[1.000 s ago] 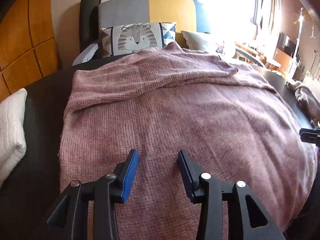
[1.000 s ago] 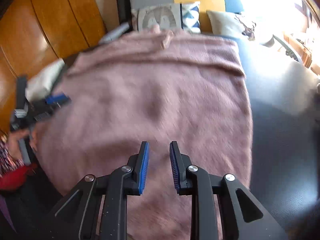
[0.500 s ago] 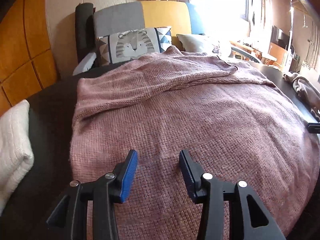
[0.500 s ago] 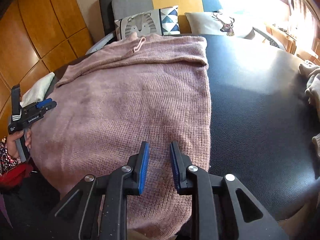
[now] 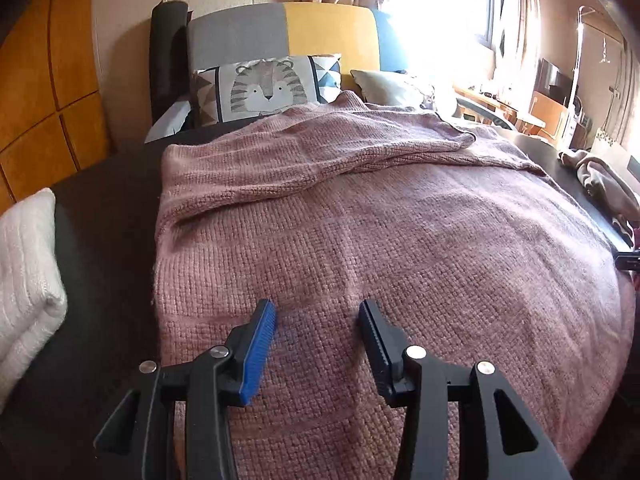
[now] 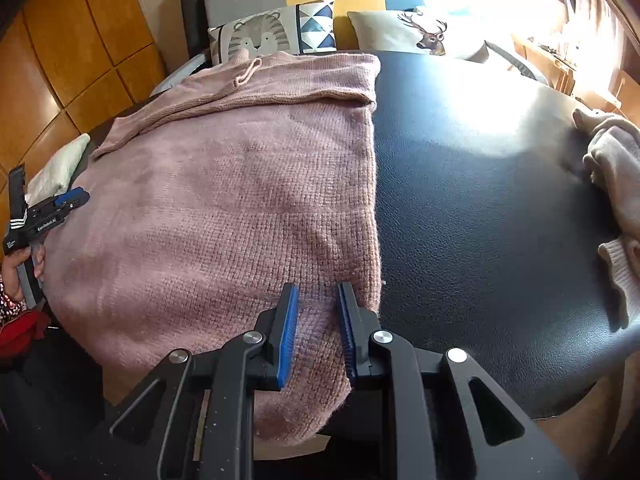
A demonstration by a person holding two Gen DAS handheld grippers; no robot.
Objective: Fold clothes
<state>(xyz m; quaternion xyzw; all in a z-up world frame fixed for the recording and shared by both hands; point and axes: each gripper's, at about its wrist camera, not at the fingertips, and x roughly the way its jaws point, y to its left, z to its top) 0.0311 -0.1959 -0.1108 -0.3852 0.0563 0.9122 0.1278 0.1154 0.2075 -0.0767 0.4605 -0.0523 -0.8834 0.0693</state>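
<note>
A pink knitted sweater [image 5: 360,220] lies spread flat on the black table [image 6: 480,184], its sleeves folded across the far end and its hem hanging over the near edge. My left gripper [image 5: 318,308] hovers open above the hem near the sweater's left side, nothing between its fingers. My right gripper [image 6: 318,292] hovers open above the hem at the sweater's [image 6: 224,200] right edge, also empty. The left gripper [image 6: 70,198], held by a hand [image 6: 18,270], shows at the left edge of the right wrist view.
A folded white knit [image 5: 24,280] lies on the table's left side. A beige garment [image 6: 612,184] is heaped at the table's right. Behind the table stand a sofa with a lion cushion [image 5: 264,88] and a deer cushion [image 6: 408,32], beside wooden wall panels [image 5: 44,80].
The right gripper has swung right, from over the sweater's middle to its right hem edge. The left gripper's view has shifted slightly left. The sweater has not moved.
</note>
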